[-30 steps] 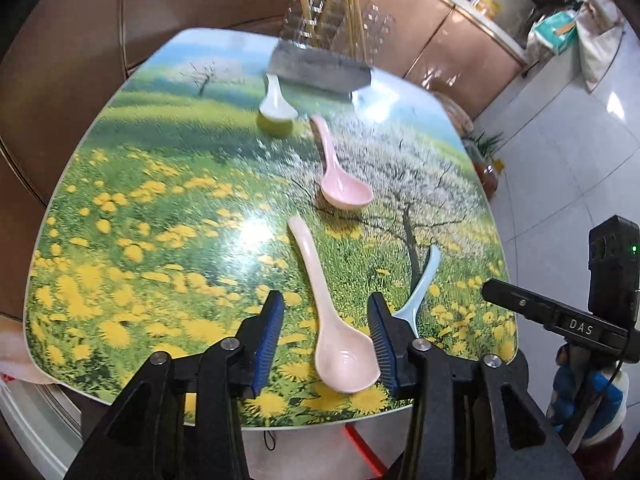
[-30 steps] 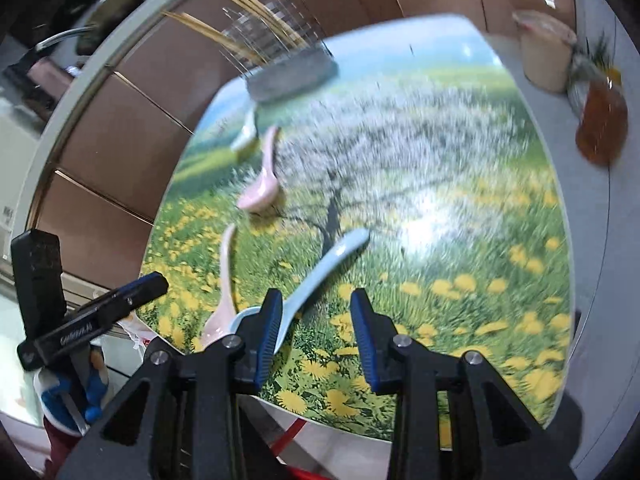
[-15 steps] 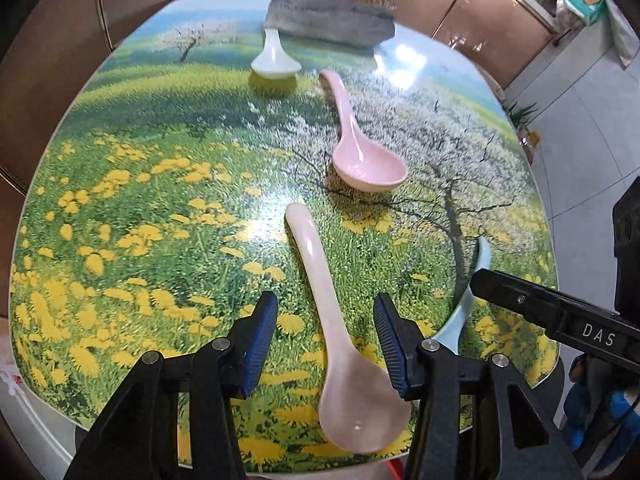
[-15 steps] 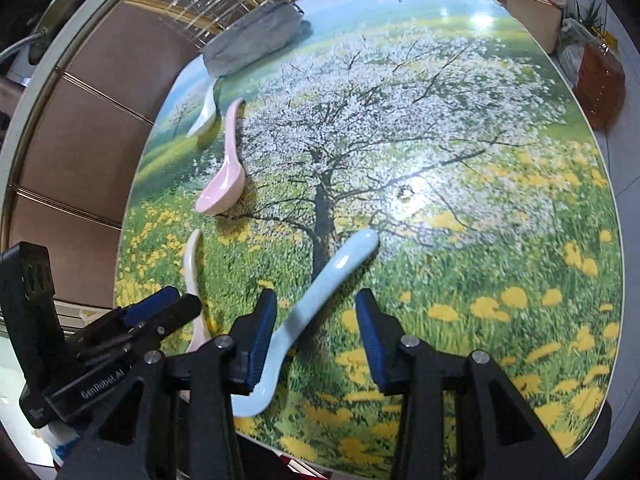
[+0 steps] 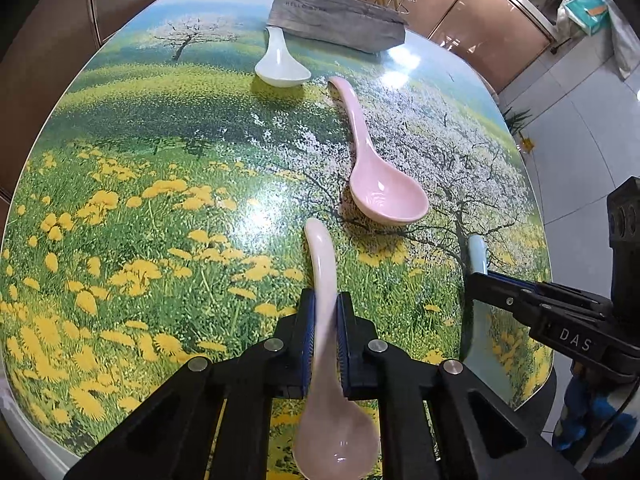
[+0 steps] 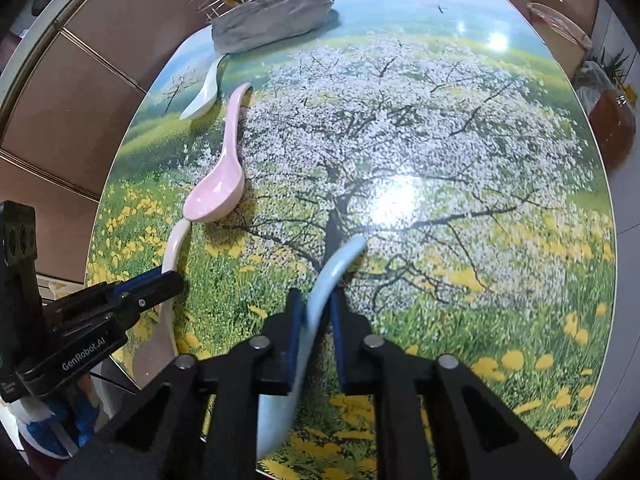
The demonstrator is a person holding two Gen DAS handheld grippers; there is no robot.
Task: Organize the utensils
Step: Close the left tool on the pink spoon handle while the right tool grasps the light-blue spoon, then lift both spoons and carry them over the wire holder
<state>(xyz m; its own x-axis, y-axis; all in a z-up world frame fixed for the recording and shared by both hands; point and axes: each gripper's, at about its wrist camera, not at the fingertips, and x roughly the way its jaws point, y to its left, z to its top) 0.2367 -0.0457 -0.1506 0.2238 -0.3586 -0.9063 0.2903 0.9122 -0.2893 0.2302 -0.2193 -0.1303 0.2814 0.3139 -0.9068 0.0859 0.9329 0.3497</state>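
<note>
On my left wrist camera the left gripper is clamped on the handle of the pale pink spoon, whose bowl lies near the front edge of the flower-printed bench. On my right wrist camera the right gripper is clamped on the light blue spoon by its handle. A second pink spoon and a white spoon lie farther back, the white one touching the grey base of the wire utensil rack.
</note>
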